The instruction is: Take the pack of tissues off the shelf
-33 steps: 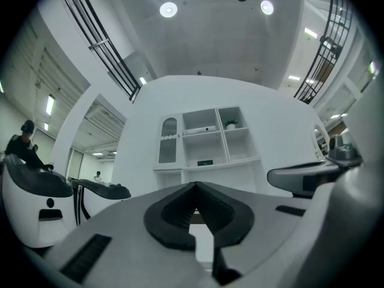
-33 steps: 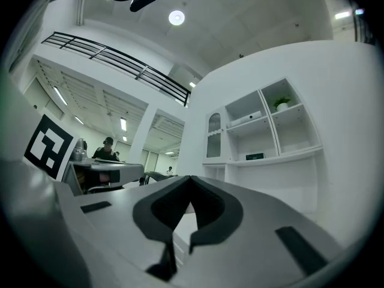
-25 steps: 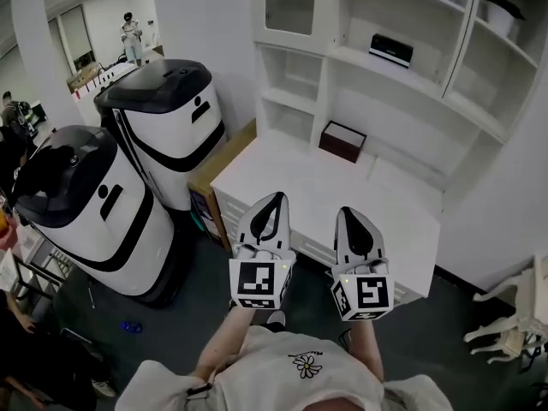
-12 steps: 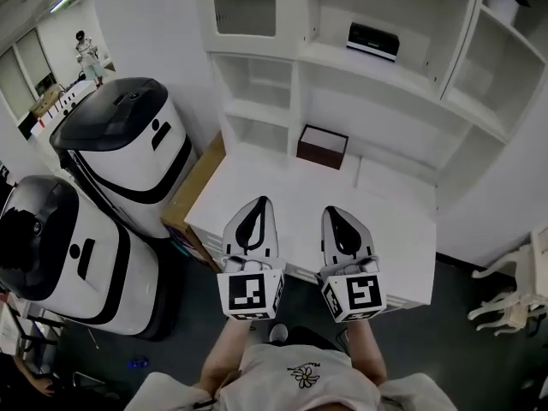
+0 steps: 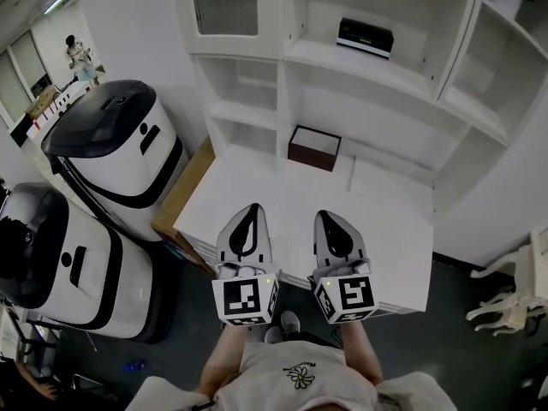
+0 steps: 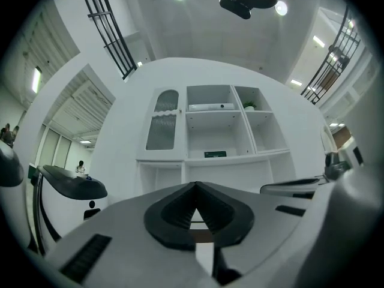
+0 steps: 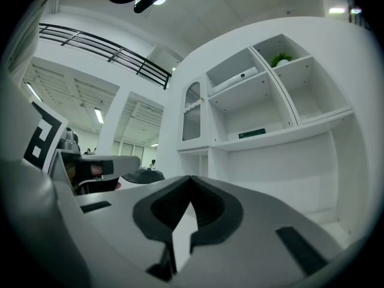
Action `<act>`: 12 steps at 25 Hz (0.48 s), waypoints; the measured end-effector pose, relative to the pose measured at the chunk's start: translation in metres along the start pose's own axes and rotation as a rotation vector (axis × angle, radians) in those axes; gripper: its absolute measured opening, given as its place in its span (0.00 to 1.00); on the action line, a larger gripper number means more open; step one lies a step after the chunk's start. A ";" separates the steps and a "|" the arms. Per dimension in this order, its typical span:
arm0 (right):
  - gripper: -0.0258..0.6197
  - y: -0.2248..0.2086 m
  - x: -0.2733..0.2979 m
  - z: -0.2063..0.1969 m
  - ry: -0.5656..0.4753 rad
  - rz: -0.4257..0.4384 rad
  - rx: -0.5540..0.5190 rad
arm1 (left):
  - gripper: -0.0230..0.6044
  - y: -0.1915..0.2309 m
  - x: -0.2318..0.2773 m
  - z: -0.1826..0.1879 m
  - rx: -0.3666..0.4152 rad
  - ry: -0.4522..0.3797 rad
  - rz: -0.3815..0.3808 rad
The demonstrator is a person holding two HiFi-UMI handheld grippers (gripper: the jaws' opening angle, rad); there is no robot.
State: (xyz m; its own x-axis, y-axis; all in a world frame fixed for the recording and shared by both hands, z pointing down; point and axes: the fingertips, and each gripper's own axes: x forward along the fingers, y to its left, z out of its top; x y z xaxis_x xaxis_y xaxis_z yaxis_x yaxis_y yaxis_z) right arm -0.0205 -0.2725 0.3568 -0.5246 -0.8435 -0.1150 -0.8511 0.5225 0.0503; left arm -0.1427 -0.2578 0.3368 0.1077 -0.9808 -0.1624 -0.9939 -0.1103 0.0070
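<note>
The pack of tissues (image 5: 366,37) is a dark, flat pack lying on a middle shelf of the white shelf unit (image 5: 402,75). It shows as a small green strip in the left gripper view (image 6: 215,154) and in the right gripper view (image 7: 251,134). My left gripper (image 5: 247,213) and right gripper (image 5: 330,218) are held side by side over the front of the white counter (image 5: 385,229), well short of the shelf. Both point at the unit. The jaws of each meet at the tip with nothing between them (image 6: 195,185) (image 7: 191,177).
A brown open box (image 5: 314,147) sits on the counter below the shelves. Two large white-and-black machines (image 5: 120,148) (image 5: 51,255) stand at the left, with a cardboard box (image 5: 184,187) against the counter's side. A white chair (image 5: 514,289) is at the right.
The view has moved toward the shelf unit and turned right. The machines have slid left, and the counter now lies straight under the grippers. Both grippers stay shut and side by side.
</note>
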 end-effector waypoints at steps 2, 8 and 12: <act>0.04 -0.005 0.000 0.002 -0.007 -0.001 -0.001 | 0.04 -0.001 0.002 -0.001 -0.004 0.002 0.005; 0.05 -0.017 0.005 0.009 -0.018 0.023 0.025 | 0.04 -0.006 0.009 -0.001 0.003 0.006 0.004; 0.28 -0.019 0.007 0.008 -0.017 0.036 0.042 | 0.04 -0.008 0.011 -0.004 0.003 0.016 -0.003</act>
State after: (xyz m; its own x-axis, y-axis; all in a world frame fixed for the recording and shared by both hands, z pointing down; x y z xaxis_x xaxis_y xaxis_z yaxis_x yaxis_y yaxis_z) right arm -0.0076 -0.2879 0.3474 -0.5541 -0.8221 -0.1308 -0.8301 0.5575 0.0129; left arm -0.1338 -0.2687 0.3386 0.1114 -0.9829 -0.1469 -0.9936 -0.1132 0.0038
